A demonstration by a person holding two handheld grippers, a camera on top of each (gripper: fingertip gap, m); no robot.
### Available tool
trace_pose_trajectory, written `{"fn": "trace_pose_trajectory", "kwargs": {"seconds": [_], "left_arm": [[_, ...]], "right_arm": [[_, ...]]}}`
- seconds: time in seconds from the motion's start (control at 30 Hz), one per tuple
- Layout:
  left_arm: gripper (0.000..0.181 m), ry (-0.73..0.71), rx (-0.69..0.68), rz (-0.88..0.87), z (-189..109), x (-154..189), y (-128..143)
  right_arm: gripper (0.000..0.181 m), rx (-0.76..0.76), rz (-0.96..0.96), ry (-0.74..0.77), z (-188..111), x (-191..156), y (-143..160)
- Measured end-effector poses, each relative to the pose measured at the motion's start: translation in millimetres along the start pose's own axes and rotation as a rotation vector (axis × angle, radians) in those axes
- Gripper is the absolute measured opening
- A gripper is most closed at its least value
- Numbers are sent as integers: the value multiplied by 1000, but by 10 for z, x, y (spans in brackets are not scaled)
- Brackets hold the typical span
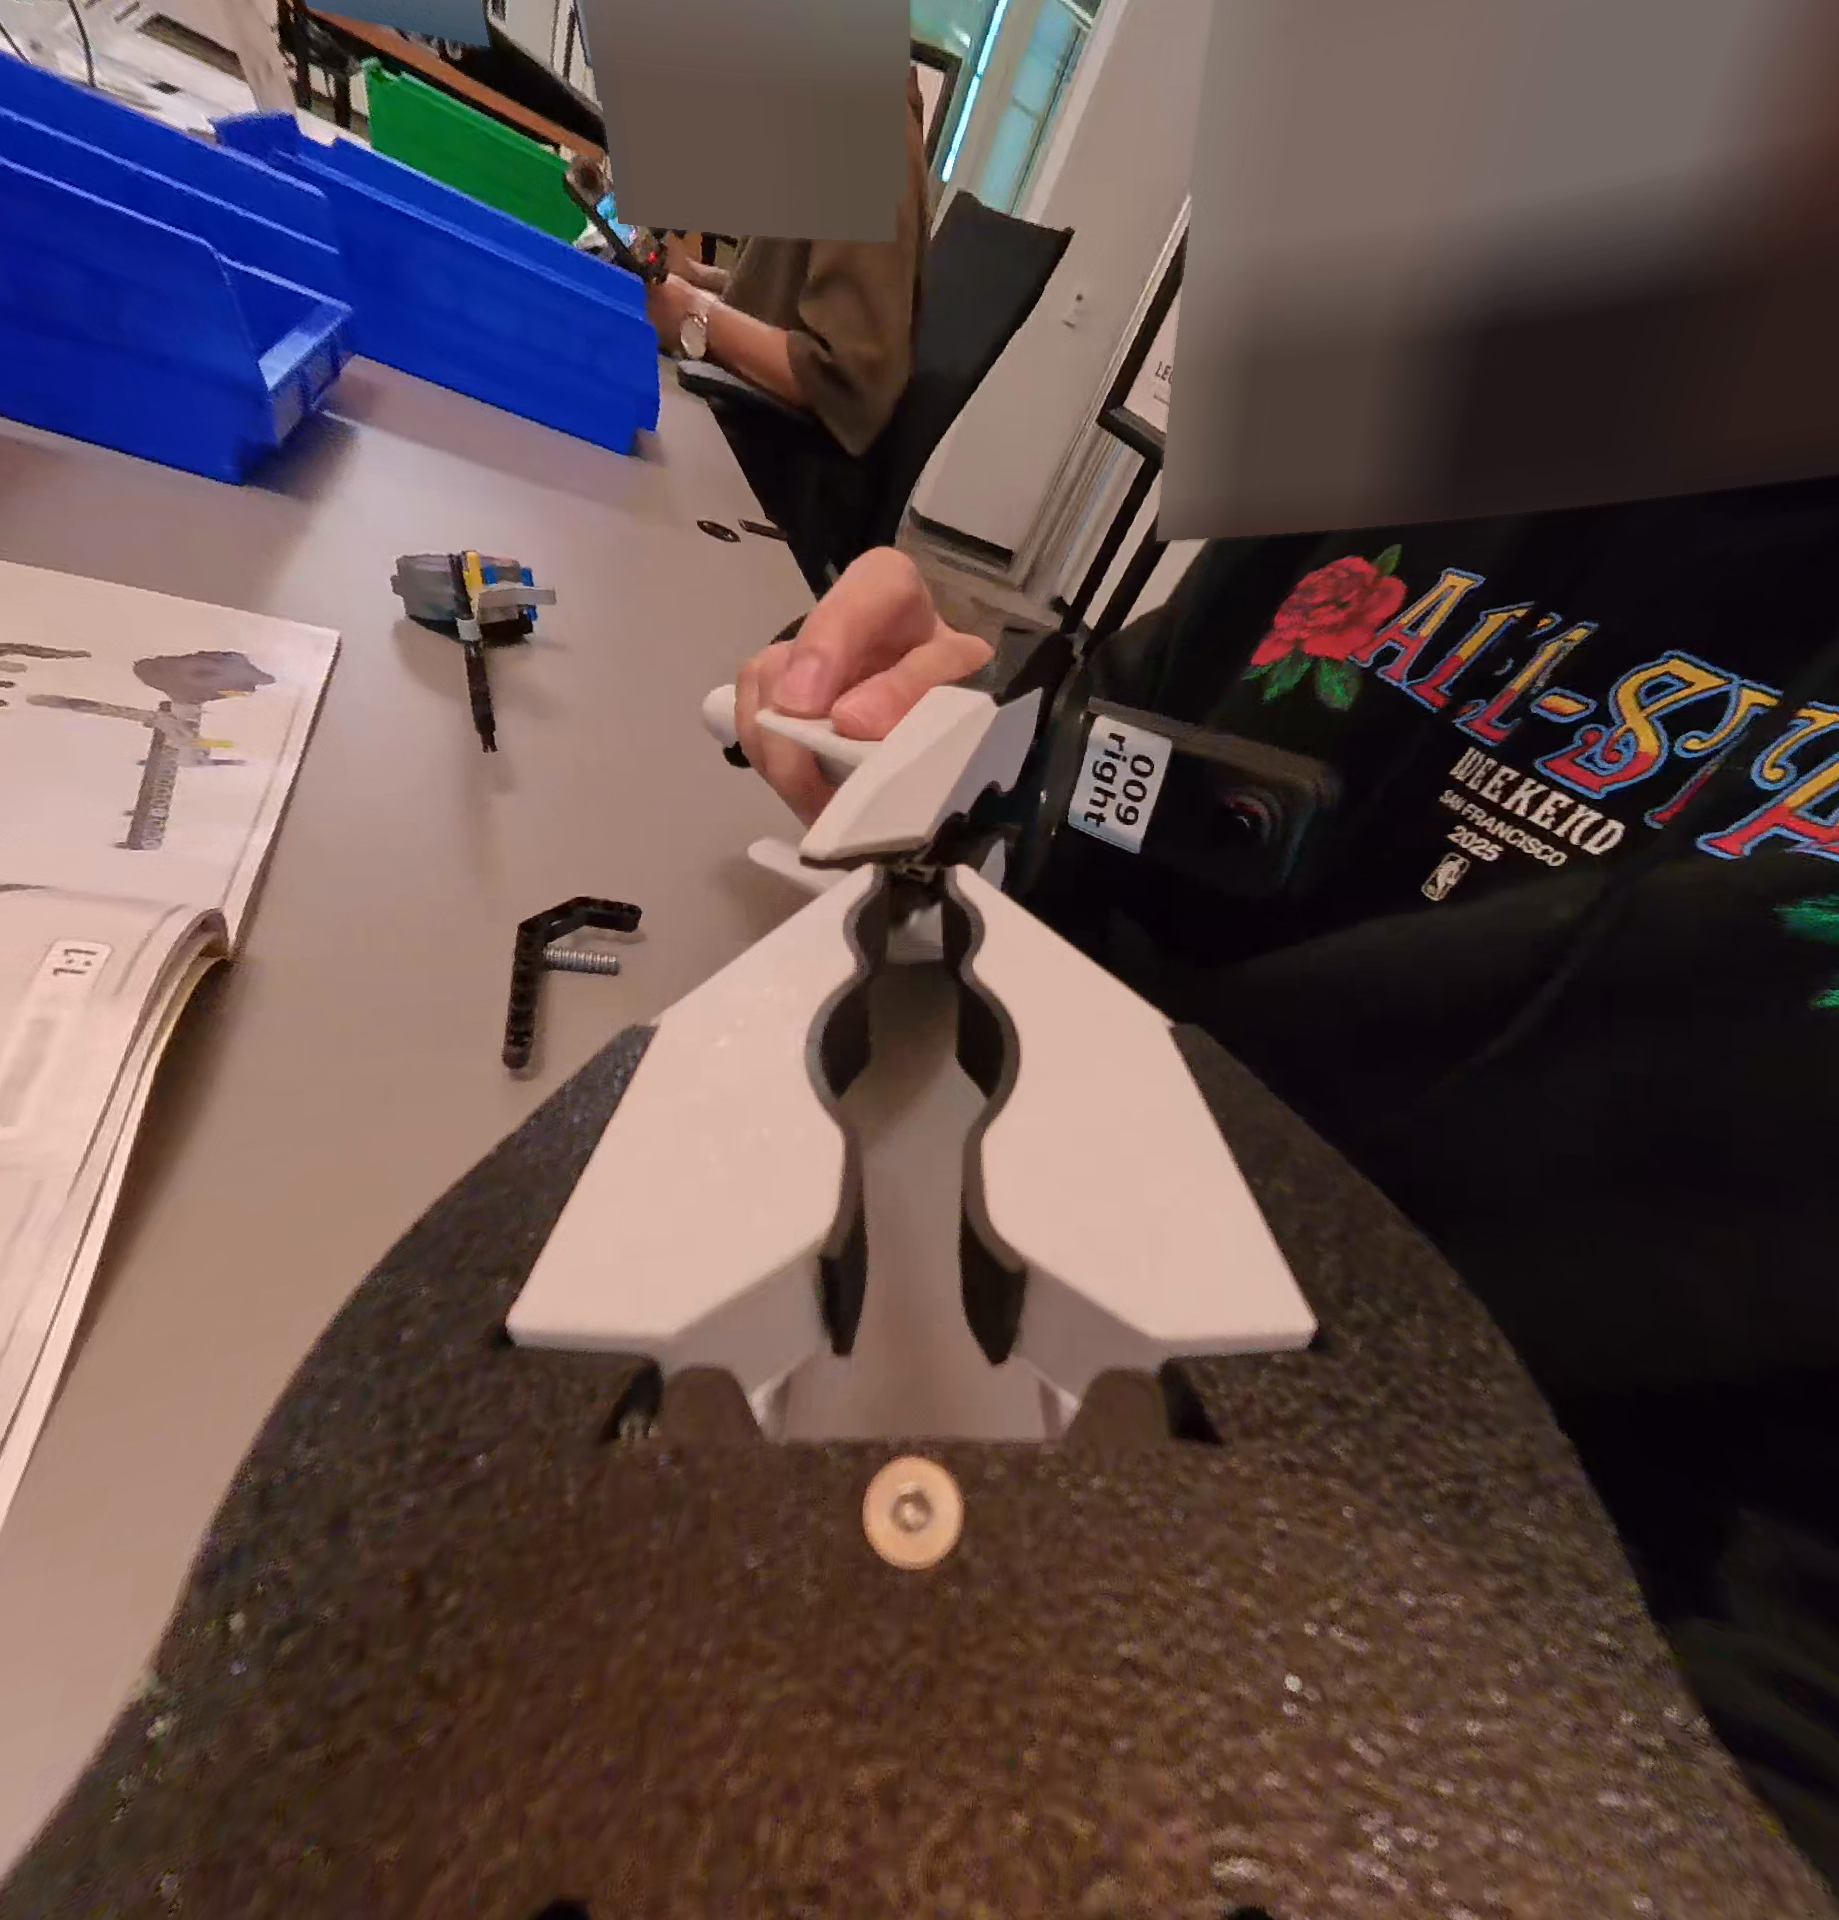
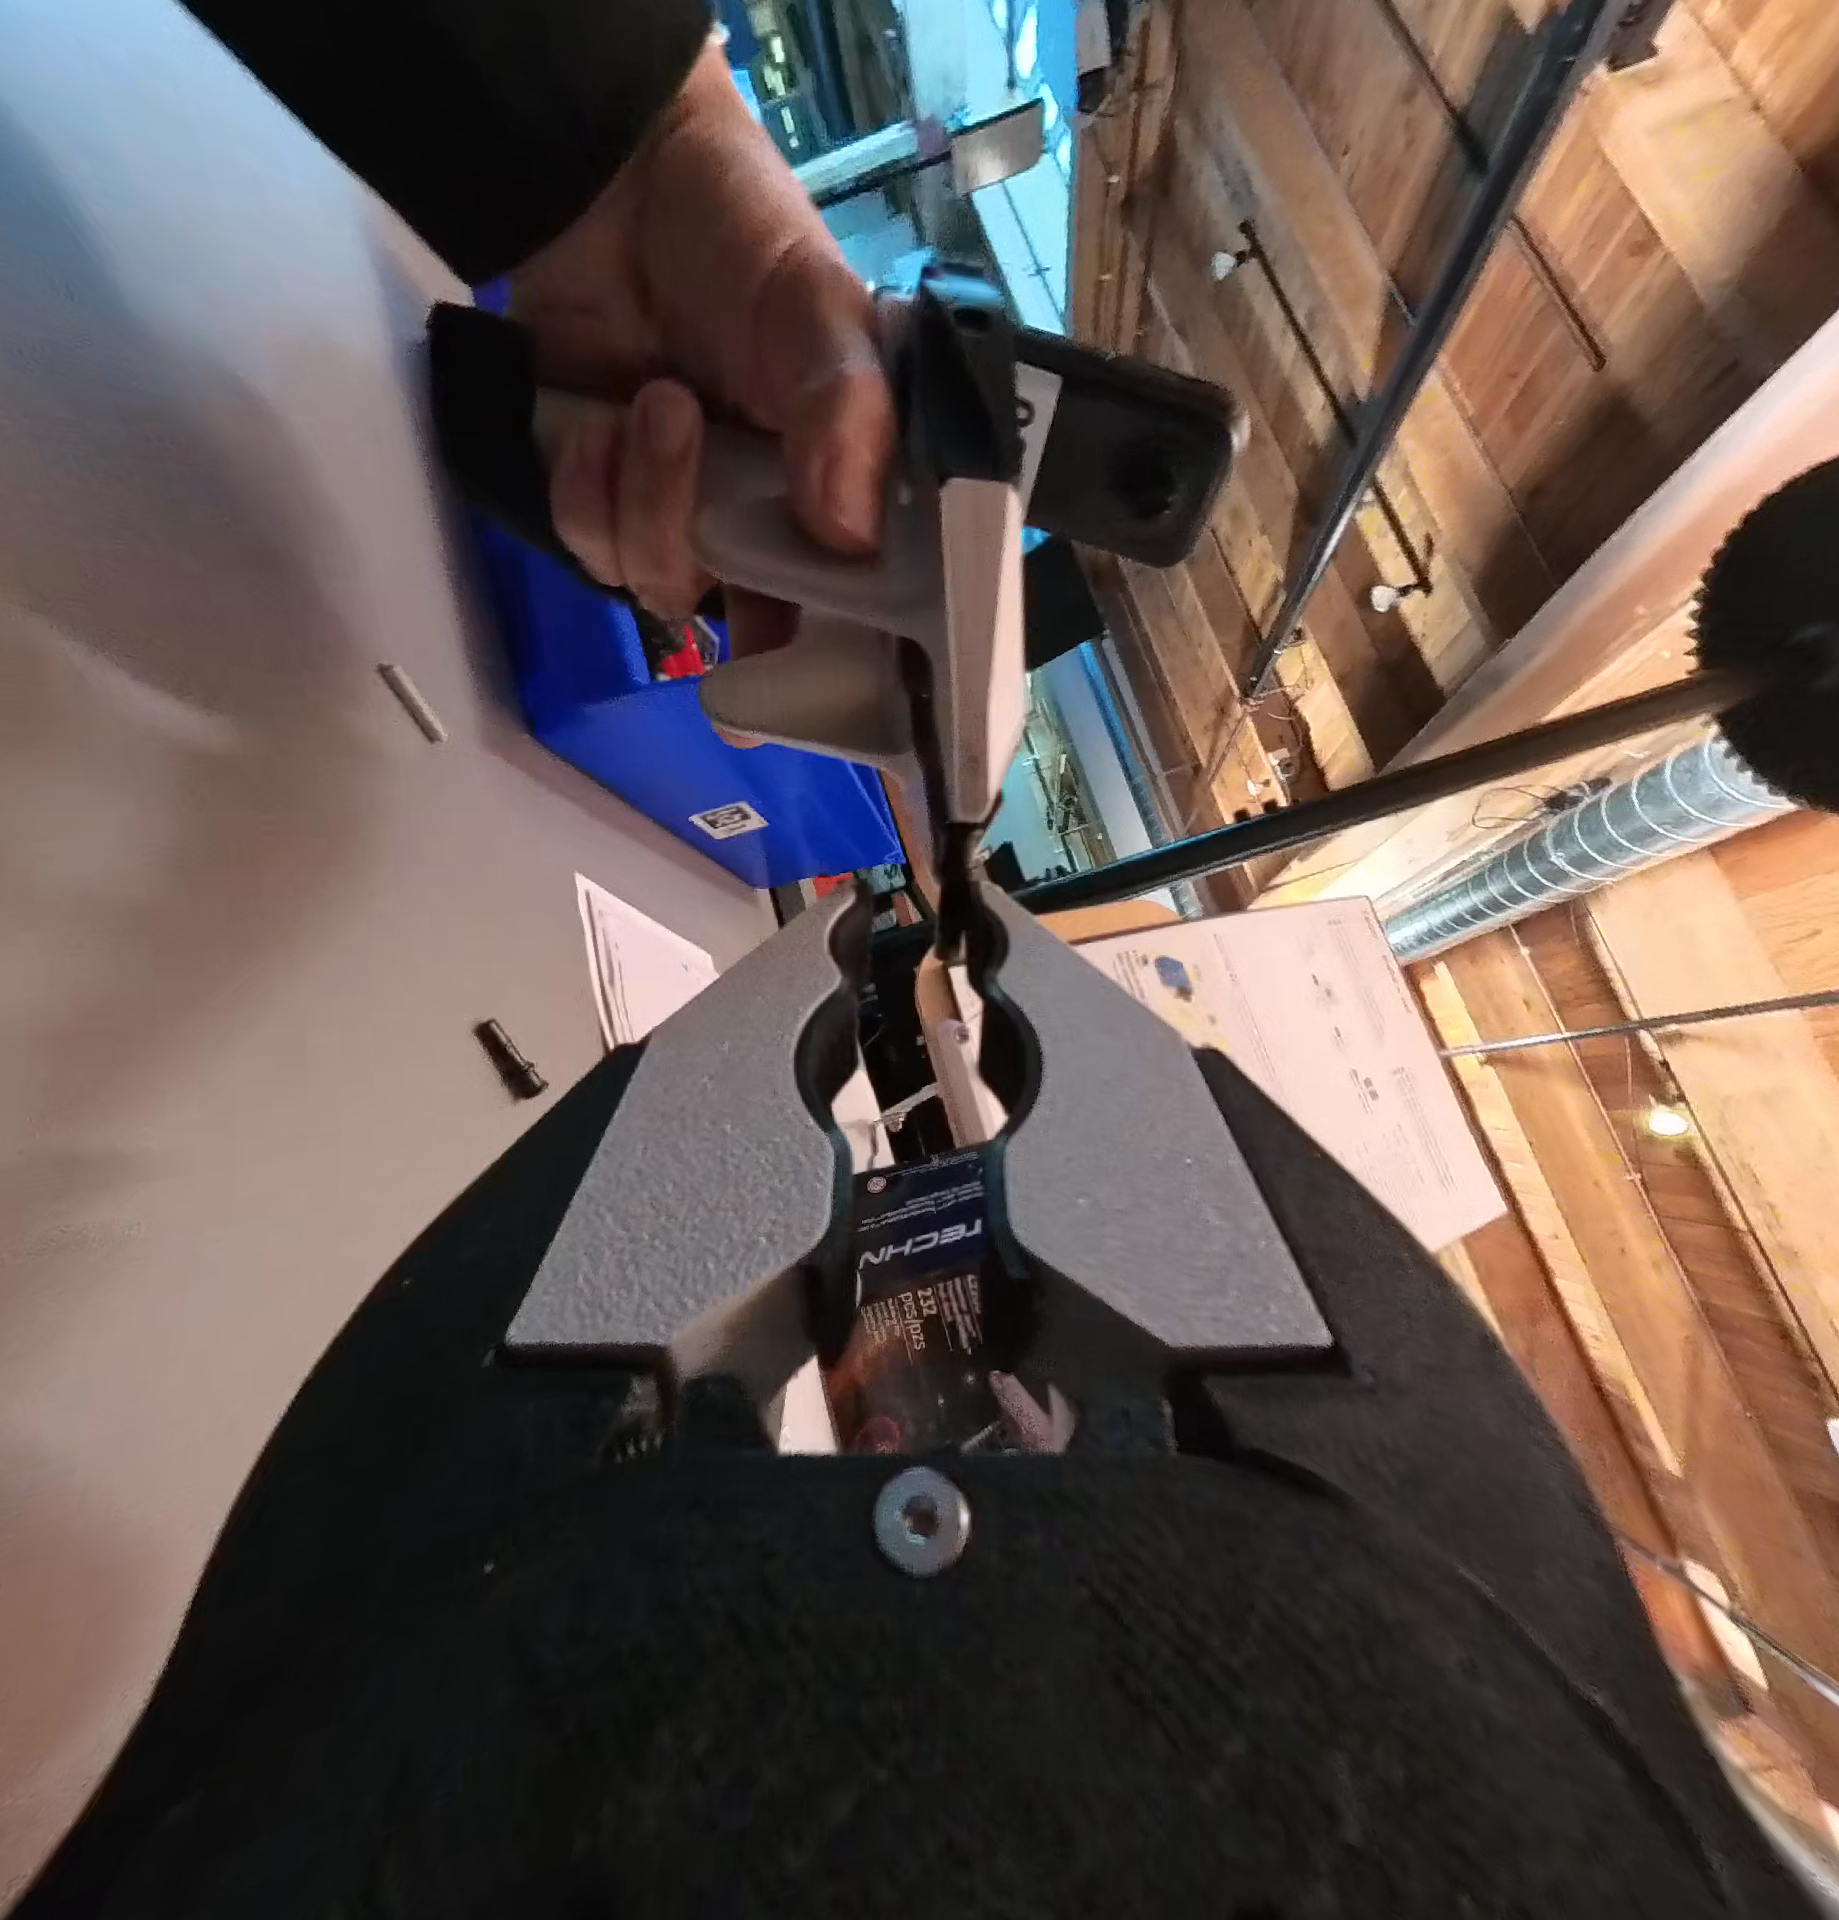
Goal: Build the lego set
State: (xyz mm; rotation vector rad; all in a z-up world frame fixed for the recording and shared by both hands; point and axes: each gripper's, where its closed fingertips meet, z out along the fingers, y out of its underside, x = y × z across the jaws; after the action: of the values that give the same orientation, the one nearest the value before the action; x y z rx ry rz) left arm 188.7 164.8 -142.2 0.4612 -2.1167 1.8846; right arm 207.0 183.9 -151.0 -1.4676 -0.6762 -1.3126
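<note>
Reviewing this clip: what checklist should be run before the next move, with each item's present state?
1. Left gripper and right gripper tips meet: ok.
2. Small black piece between the tips, firmly gripped: cannot tell.
3. Black angled beam lying free on the table: ok.
4. Partial assembly on the table, unobstructed: ok.
5. Instruction booklet open: ok.

We see a grey table (image 1: 395,1195) with blue bins (image 1: 146,312) at its far edge, a black chair (image 1: 982,312) beside it, and above it a wooden plank ceiling (image 2: 1517,312) carrying a silver duct (image 2: 1580,847).
</note>
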Motion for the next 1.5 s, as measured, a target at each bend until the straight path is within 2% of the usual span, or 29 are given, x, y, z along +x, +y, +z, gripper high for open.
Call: {"fn": "trace_pose_trajectory", "kwargs": {"seconds": [0.03,0.17,0.37,0.47,0.53,0.63,0.7,0.77,0.9,0.97,1.07,1.1,1.2,1.27,1.3,1.5], "left_arm": [[7,-5,-12,-1,33,-2,10],[11,-103,-28,39,111,-49,-30],[13,-300,-86,250,131,-26,-89],[13,-381,-103,317,153,-21,-133],[13,-452,-141,335,143,-95,-108],[12,-651,-253,297,-49,-426,71],[12,-794,-332,198,-205,-703,292],[13,-887,-403,102,-273,-938,560],[16,-935,-546,-13,-284,-1176,1014],[2,-923,-491,-48,-217,-1211,994],[2,-925,-461,-28,-228,-1234,957],[2,-881,-381,22,-172,-1193,844],[2,-649,94,218,-15,-798,140],[2,-545,367,377,-132,-466,-251],[2,-523,447,432,-199,-354,-352],[2,-450,458,484,-128,-212,-361]], "right_arm": [[2,4,21,26,-35,42,7],[0,3,230,-7,-118,71,76],[1,133,857,-106,-176,180,96],[1,145,1054,-138,-181,200,178],[1,141,1083,-154,-182,187,195],[1,16,957,-107,-196,164,395],[1,-90,861,-45,-226,174,601],[1,-135,830,-12,-247,187,700],[1,-124,843,-8,-242,182,681],[2,-135,834,-10,-243,164,697],[0,-131,851,-8,-241,166,698],[0,-129,854,-5,-242,172,701],[1,-117,867,11,-255,211,701],[1,-99,884,12,-259,228,681],[1,-93,894,7,-256,225,669],[1,-55,897,-10,-249,219,588]]}}
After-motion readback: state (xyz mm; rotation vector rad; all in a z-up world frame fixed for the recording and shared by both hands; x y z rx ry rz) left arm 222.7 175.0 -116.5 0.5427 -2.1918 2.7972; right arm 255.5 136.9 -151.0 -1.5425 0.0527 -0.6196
